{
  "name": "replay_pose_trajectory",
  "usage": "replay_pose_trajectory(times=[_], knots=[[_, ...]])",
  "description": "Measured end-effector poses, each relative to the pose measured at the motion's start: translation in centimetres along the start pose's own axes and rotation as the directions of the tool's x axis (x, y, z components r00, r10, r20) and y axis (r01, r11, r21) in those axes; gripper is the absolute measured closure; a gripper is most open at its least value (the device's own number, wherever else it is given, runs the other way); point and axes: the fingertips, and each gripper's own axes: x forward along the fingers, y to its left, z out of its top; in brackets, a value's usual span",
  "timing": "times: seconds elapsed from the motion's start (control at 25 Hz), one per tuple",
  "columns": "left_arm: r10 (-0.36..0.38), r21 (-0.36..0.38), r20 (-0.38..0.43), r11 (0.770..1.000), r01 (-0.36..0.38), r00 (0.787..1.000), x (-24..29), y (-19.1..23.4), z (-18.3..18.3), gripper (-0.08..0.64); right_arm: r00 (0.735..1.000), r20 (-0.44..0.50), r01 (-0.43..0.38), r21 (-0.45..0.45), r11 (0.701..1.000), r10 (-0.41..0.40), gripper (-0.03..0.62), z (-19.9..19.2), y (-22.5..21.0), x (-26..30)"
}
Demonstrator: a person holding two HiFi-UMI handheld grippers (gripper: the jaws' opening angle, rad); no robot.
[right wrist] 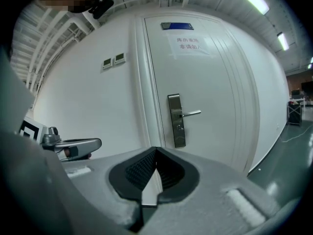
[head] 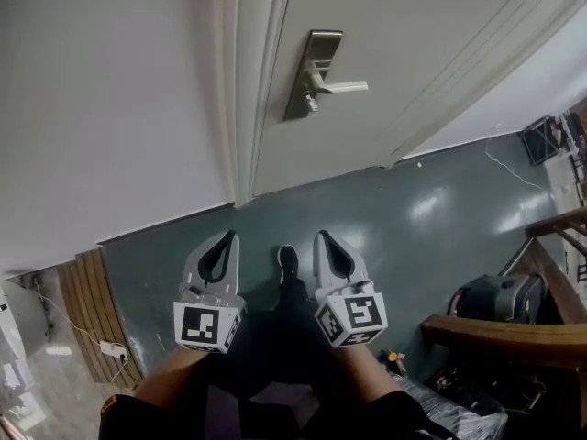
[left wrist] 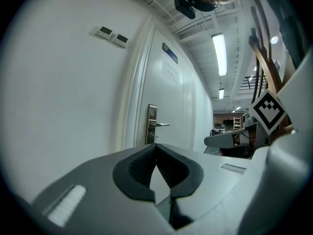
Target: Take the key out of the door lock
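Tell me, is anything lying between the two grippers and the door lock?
Nothing. The head view shows only bare dark floor between the left gripper, the right gripper and the lock plate.

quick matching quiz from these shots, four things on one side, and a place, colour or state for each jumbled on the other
Things:
1. lever handle
2. blue sign
3. right gripper
4. floor

Matches:
A. dark green
B. shut, nothing between its fingers
C. on the metal lock plate
D. at the top of the door

Pairs: 1-C, 2-D, 3-B, 4-A
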Motion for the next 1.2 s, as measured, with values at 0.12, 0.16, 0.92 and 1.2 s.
replay_pose_trajectory(times=[0.12,0.16,0.92,1.2], knots=[[0.041,0.0,0.001,0.999,-0.041,0.999,3.9,0.3,0.6,0.548,0.998,-0.024,-0.051,-0.002,0.999,0.05,0.6,0.7,-2.4,3.6],[0.059,0.001,-0.001,0.998,-0.059,0.998,5.3,0.5,0.9,0.548,0.997,-0.034,-0.068,0.0,0.998,0.068,0.6,0.9,-3.3,4.9],[0.357,0.043,-0.049,0.934,-0.355,0.933,22.1,5.2,1.0,0.534,0.816,-0.177,-0.448,0.41,0.795,0.551,0.534,2.6,-12.1,24.4],[0.426,0.045,-0.084,0.905,-0.424,0.901,23.1,6.7,0.1,0.523,0.728,-0.113,-0.461,0.651,0.604,0.677,0.499,2.4,-11.5,27.5]])
